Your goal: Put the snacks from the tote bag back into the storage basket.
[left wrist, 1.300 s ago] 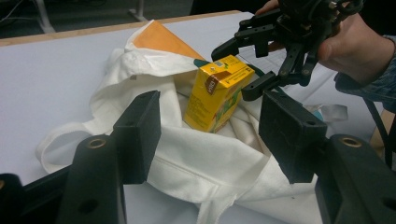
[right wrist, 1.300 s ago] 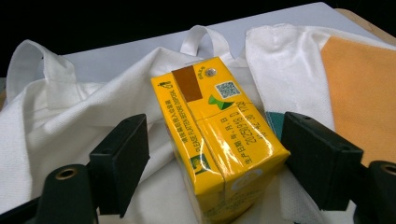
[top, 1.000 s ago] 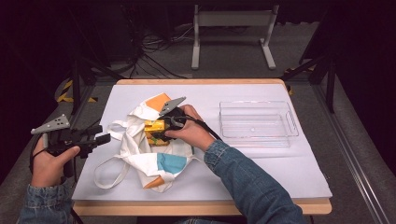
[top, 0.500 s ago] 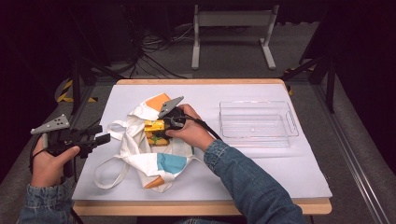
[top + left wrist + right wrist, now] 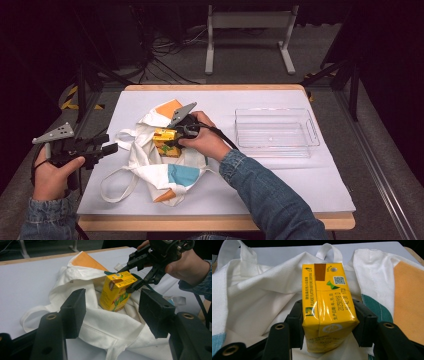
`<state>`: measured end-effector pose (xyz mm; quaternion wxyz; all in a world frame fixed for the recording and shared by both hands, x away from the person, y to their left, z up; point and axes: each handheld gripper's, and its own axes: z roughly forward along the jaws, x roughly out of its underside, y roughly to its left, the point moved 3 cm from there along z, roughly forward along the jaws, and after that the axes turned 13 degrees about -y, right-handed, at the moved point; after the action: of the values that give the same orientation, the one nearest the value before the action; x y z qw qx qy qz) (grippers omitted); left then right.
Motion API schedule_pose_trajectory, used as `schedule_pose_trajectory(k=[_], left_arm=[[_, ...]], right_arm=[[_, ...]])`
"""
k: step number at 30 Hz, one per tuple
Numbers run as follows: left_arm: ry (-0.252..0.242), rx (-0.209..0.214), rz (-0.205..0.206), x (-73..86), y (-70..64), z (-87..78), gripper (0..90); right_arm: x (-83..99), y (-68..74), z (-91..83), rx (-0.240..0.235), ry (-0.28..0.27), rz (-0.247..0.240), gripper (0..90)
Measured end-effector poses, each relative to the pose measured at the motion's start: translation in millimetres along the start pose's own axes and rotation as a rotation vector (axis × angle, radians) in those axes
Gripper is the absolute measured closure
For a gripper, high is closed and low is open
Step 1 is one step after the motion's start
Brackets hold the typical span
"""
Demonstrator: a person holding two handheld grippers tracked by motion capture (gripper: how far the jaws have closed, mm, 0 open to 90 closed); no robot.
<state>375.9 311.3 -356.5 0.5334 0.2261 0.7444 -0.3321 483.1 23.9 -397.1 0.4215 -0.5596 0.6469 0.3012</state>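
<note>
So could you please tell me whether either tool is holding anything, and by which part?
The right tool grips the yellow juice carton by its two long sides near one end, above the cloth bag. The left tool is open and holds nothing.

- Yellow drink carton [image 5: 328, 307], top face: "PLEASE FLATTEN BEFORE DISPOSAL" w/ Chinese line beside it.
- Same face: date stamp approx. "20250918 D", 2nd row partly legible.
- QR code near top edge; front logo unreadable.
</note>
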Motion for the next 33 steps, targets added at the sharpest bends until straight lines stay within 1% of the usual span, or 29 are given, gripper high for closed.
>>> schedule_pose_trajectory(k=[3, 5, 9, 13, 19, 20, 22, 24, 29, 33], left_arm=[[0.000, -0.002, -0.002, 0.0, 0.2, -0.3, 39.7], [0.001, -0.002, 0.001, 0.1, 0.6, -0.6, 39.8], [-0.001, -0.001, -0.002, 0.1, 0.4, -0.6, 39.7], [-0.003, -0.002, -0.001, 0.0, 0.9, -1.2, 39.8], [-0.001, -0.003, -0.001, 0.1, 0.4, -0.6, 39.7], [0.000, -0.001, 0.004, 0.0, 0.7, -0.4, 39.7], [0.000, -0.004, -0.003, 0.2, 0.2, -0.3, 39.7], [0.000, -0.003, 0.001, 0.0, 0.3, -0.3, 39.7], [0.005, -0.001, 0.002, 0.3, 0.5, 0.5, 39.7], [0.007, -0.002, -0.003, 0.6, 0.5, 0.7, 39.7]], right_arm=[[-1.0, 0.7, -0.2, -0.002, -0.003, 0.001, 50.8], [-4.1, 2.1, -0.3, -0.003, 0.008, -0.011, 50.9], [-11.3, 3.9, -2.3, -0.004, -0.005, -0.019, 50.9], [-18.9, 4.5, -8.0, -0.008, -0.017, -0.027, 50.9], [-34.5, 6.0, -22.7, -0.011, -0.037, -0.049, 50.9], [-36.2, 5.7, -24.8, -0.012, -0.043, -0.052, 50.9], [-40.4, 5.5, -30.7, -0.010, -0.062, -0.054, 50.9], [-43.8, 5.7, -36.6, -0.013, -0.078, -0.052, 50.9], [-51.5, 7.0, -50.6, -0.031, -0.112, -0.058, 50.9], [-55.9, 8.4, -61.7, -0.046, -0.125, -0.070, 50.9]])
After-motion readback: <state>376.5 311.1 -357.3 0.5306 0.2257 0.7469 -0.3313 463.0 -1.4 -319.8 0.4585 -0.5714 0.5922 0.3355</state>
